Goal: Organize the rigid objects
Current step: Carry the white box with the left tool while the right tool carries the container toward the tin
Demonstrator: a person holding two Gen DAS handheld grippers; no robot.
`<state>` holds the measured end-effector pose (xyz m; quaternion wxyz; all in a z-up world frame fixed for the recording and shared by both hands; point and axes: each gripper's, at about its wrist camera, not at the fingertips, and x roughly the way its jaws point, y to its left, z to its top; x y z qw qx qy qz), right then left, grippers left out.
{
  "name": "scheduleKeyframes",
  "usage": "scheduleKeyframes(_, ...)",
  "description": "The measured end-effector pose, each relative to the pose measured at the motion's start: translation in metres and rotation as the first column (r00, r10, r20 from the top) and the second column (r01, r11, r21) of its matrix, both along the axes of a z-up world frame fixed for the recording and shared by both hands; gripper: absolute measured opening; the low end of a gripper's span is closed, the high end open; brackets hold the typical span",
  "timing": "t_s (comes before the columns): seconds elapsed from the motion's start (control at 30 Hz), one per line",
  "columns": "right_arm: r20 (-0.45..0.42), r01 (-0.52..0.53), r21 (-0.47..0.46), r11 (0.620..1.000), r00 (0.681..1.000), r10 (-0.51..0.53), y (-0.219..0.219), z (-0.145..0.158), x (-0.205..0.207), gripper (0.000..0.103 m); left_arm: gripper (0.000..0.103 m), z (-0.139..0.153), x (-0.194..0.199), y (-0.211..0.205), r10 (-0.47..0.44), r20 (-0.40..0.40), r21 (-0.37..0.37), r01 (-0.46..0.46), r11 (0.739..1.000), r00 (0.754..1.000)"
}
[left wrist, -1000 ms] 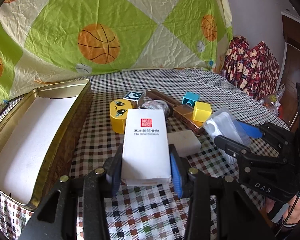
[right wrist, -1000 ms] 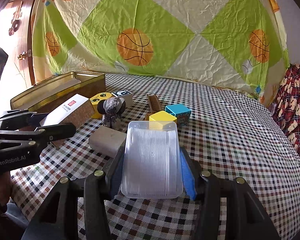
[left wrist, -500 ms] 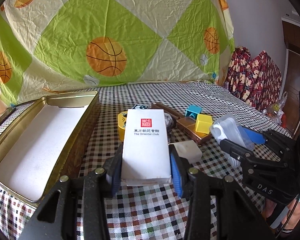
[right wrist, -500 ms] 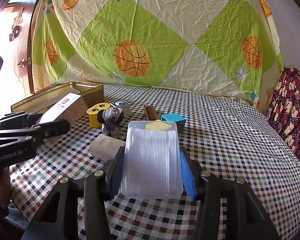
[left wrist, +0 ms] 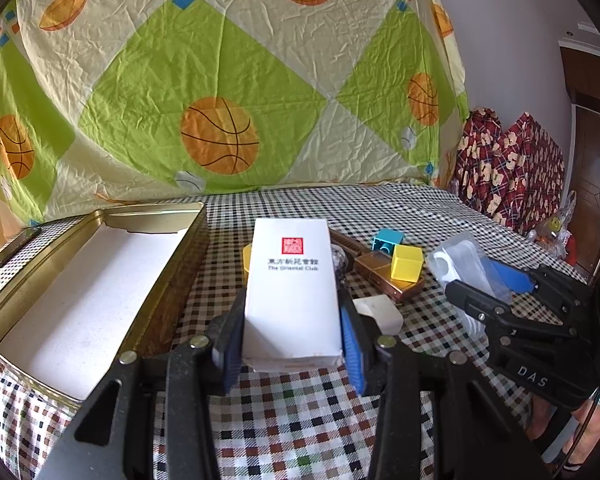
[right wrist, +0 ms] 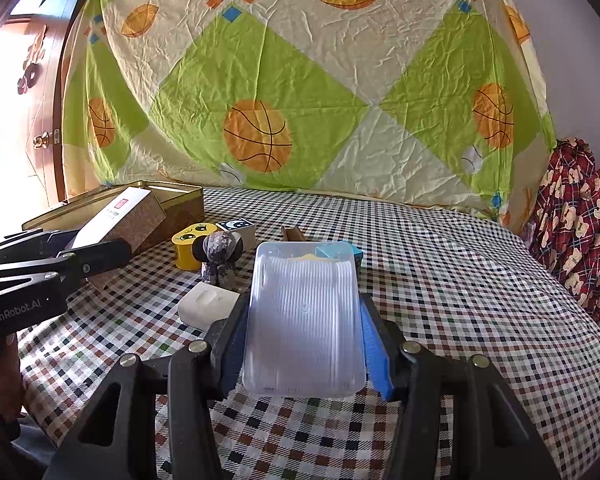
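My left gripper is shut on a white carton with a red seal and holds it above the checked cloth, just right of an open gold tin. My right gripper is shut on a clear ribbed plastic case, held over the cloth's middle. Each gripper shows in the other's view: the left gripper with the carton at left, the right gripper with the case at right. The case hides most of a yellow cube and a blue cube behind it.
On the cloth lie a yellow cube, a blue cube, a brown wooden piece, a white block, a yellow face block, a moon cube and a dark figurine. A basketball-print sheet hangs behind.
Both grippers have tipped upward with their loads, so the table and its things sit lower in both views. Neither grip has changed.
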<state>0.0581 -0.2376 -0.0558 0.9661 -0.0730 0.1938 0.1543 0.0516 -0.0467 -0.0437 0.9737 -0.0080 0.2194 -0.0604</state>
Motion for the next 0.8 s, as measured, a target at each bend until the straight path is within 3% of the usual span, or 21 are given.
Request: scheduleKeyframes(0.8, 0.084, -0.007, 0.037, 0.999, 0.996, 0.004, -0.007, -0.001, -0.016, 0.054, 0.041, 0.004, -0.014, -0.001, 0.002, 0.092, 0.002, -0.002, 1.000, 0.996)
